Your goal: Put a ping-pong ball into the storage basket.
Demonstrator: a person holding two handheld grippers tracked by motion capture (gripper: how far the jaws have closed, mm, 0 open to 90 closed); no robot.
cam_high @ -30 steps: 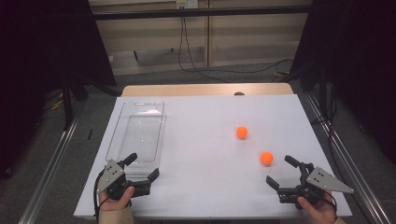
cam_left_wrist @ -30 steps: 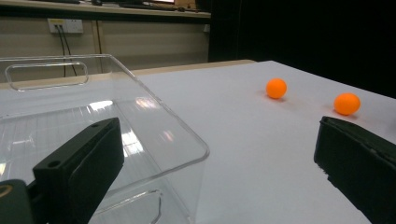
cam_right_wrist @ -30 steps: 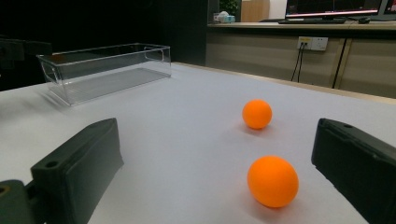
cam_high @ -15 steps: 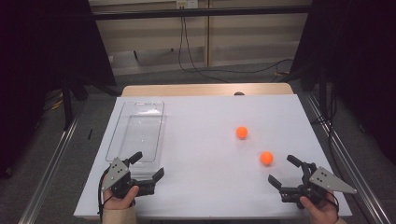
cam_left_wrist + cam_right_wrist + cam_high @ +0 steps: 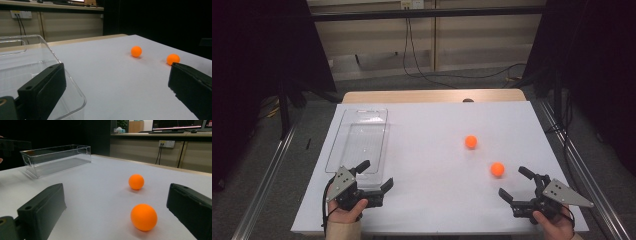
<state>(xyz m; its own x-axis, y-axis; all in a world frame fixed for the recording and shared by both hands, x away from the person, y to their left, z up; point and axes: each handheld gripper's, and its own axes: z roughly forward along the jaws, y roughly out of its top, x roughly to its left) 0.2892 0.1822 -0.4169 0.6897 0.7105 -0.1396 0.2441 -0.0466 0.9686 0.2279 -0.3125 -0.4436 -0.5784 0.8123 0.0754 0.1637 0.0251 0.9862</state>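
- Two orange balls are sitting on the white bench [image 5: 427, 165], and the nearer ball [image 5: 497, 169] is lying just ahead of the right claw [image 5: 518, 186], a little toward the middle of the bench.
- Looking along the right gripper view, that nearer ball [image 5: 143, 217] is resting between the lines of the two black jaws, slightly right of centre, with bare bench between it and them.
- Both jaws of the right claw are standing wide apart and gripping nothing; the gap is looking comfortably wider than the ball.
- Farther off, the second ball [image 5: 470, 142] is waiting beyond the first and toward the bench's centre, well apart from either hand.
- Being round, the balls are offering no long axis, so any approach angle is looking fine; rolling away at a nudge is the risk I am judging.
- Over on the other side, the left claw [image 5: 375, 177] is spread open too and is empty, hovering at the near end of the clear plastic box [image 5: 357, 142].
- From the left gripper view, one jaw is overlapping the box's rim [image 5: 75, 90], while both balls are lying far off to its right.
- So the right hand is clearly the nearer one for the pick, and the box, lying lengthwise away from the person, is looking like the likely destination.
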